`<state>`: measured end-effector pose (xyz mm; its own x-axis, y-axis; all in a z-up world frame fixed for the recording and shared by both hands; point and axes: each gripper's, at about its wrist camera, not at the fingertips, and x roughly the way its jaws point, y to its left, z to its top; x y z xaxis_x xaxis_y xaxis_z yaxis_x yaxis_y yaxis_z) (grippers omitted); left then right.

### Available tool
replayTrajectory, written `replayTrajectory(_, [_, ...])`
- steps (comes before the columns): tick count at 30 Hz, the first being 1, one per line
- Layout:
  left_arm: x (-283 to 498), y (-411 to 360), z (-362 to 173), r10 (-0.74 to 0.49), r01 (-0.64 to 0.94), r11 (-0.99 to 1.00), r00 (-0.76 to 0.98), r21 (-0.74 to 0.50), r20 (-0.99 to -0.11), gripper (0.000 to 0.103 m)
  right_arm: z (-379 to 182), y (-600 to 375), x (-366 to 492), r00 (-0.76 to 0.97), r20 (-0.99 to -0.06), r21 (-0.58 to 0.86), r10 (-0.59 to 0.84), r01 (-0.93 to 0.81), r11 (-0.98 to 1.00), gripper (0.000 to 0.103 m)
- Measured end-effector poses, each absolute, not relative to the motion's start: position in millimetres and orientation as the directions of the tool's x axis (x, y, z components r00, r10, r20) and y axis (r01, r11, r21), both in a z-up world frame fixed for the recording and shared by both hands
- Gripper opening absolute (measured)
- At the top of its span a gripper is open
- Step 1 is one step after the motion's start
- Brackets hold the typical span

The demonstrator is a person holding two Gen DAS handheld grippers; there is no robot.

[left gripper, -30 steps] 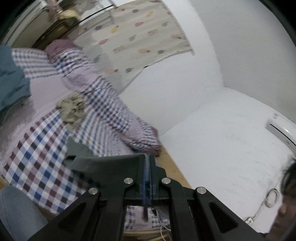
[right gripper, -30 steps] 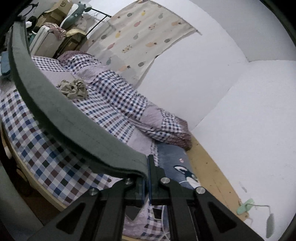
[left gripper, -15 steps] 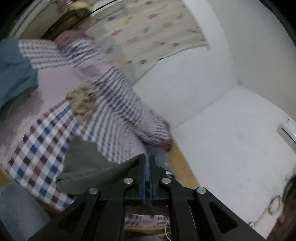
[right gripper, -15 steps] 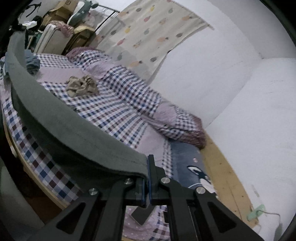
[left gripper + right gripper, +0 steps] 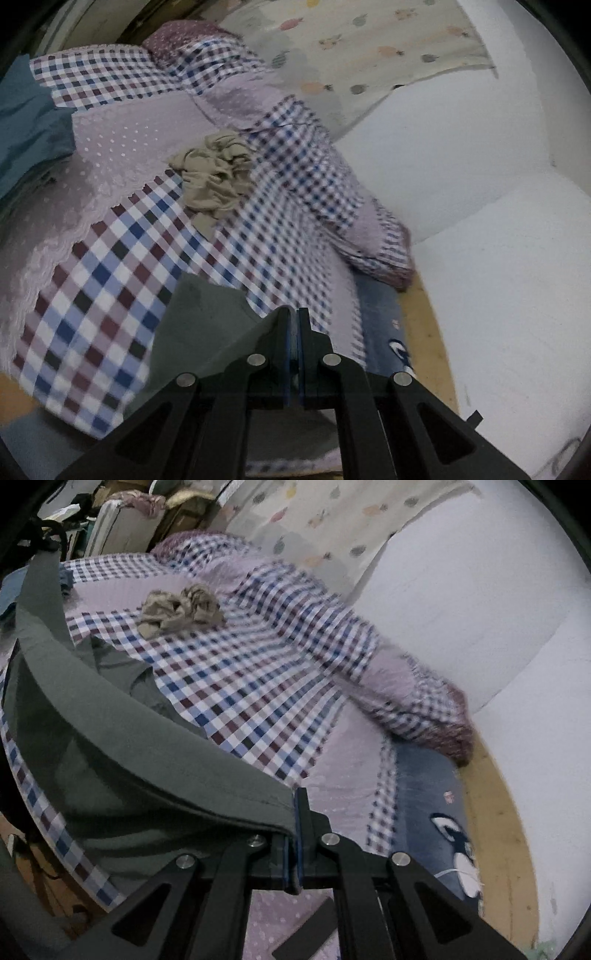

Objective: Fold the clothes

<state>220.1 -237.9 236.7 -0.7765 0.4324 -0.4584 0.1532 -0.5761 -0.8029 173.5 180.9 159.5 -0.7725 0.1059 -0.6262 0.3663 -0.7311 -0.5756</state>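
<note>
Both grippers are pinching the same grey garment (image 5: 122,716) by its edge, the left gripper (image 5: 293,317) with fingers pressed shut on a corner, the right gripper (image 5: 295,805) clamped on the hem; the cloth hangs stretched between them above the near side of the checked bed (image 5: 236,686), its lower part touching the sheet. I judge this the spreading or carrying-over stage of a fold; next the held edge wants lowering evenly, kept taut. The garment's long axis runs along the held hem, from the right gripper away leftward toward the other; a crumpled beige garment (image 5: 214,173) lies well apart.
</note>
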Motion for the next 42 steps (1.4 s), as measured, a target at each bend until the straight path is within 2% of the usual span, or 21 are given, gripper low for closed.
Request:
replayTrajectory(11, [43, -238, 143, 0.335, 0.383, -0.665, -0.615, -0.642, -0.714, 0.001, 46, 191, -7, -0.470, -0.874, -0.381, 0.125, 0.501, -0.777, 0.001])
replayTrajectory(17, [-12, -235, 86, 0.287, 0.460, -0.705, -0.510, -0.539, -0.811, 0.001, -15, 204, -73, -0.271, -0.961, -0.180, 0.052, 0.473, -0.862, 0.002])
replayTrajectory(18, [-19, -236, 76, 0.293, 0.458, -0.710, -0.498, -0.535, -0.816, 0.002, -23, 211, -79, -0.254, -0.966, -0.152, 0.040, 0.439, -0.886, 0.007])
replayTrajectory(20, [-26, -238, 59, 0.296, 0.459, -0.724, -0.467, -0.515, -0.833, 0.002, -37, 224, -90, -0.222, -0.975, -0.096, 0.014, 0.365, -0.926, 0.010])
replayTrajectory(22, [-29, -242, 47, 0.287, 0.450, -0.746, -0.447, -0.490, -0.847, 0.006, -44, 241, -95, -0.235, -0.972, -0.071, 0.006, 0.271, -0.960, 0.027])
replayTrajectory(24, [-19, -252, 50, 0.280, 0.431, -0.752, -0.477, -0.499, -0.834, 0.019, -39, 261, -90, -0.303, -0.951, -0.107, 0.057, 0.153, -0.982, 0.039])
replayTrajectory(25, [-11, -258, 54, 0.288, 0.415, -0.745, -0.505, -0.522, -0.814, 0.034, -36, 272, -87, -0.333, -0.939, -0.122, 0.085, 0.092, -0.988, 0.045])
replayTrajectory(26, [-1, -266, 59, 0.305, 0.394, -0.728, -0.546, -0.561, -0.780, 0.052, -33, 281, -82, -0.348, -0.931, -0.132, 0.110, 0.037, -0.991, 0.045])
replayTrajectory(27, [14, -273, 66, 0.311, 0.373, -0.715, -0.589, -0.592, -0.746, 0.060, -30, 290, -76, -0.362, -0.923, -0.137, 0.133, -0.015, -0.990, 0.045])
replayTrajectory(28, [30, -277, 70, 0.313, 0.354, -0.710, -0.615, -0.608, -0.724, 0.074, -25, 293, -67, -0.384, -0.916, -0.115, 0.118, -0.030, -0.993, 0.045])
replayTrajectory(30, [64, -281, 78, 0.330, 0.306, -0.713, -0.646, -0.630, -0.688, 0.077, -15, 290, -47, -0.429, -0.903, -0.035, 0.032, -0.001, -0.999, 0.045])
replayTrajectory(36, [177, -261, 78, 0.416, 0.188, -0.745, -0.619, -0.640, -0.667, 0.077, 2, 268, 47, -0.481, -0.844, 0.204, -0.238, 0.123, -0.971, 0.045])
replayTrajectory(39, [233, -249, 72, 0.457, 0.158, -0.741, -0.594, -0.653, -0.662, 0.077, 2, 273, 98, -0.471, -0.828, 0.266, -0.303, 0.145, -0.953, 0.045])
replayTrajectory(42, [263, -226, 71, 0.444, 0.110, -0.812, -0.520, -0.573, -0.730, 0.076, 0, 280, 148, -0.450, -0.842, 0.269, -0.297, 0.126, -0.955, 0.045])
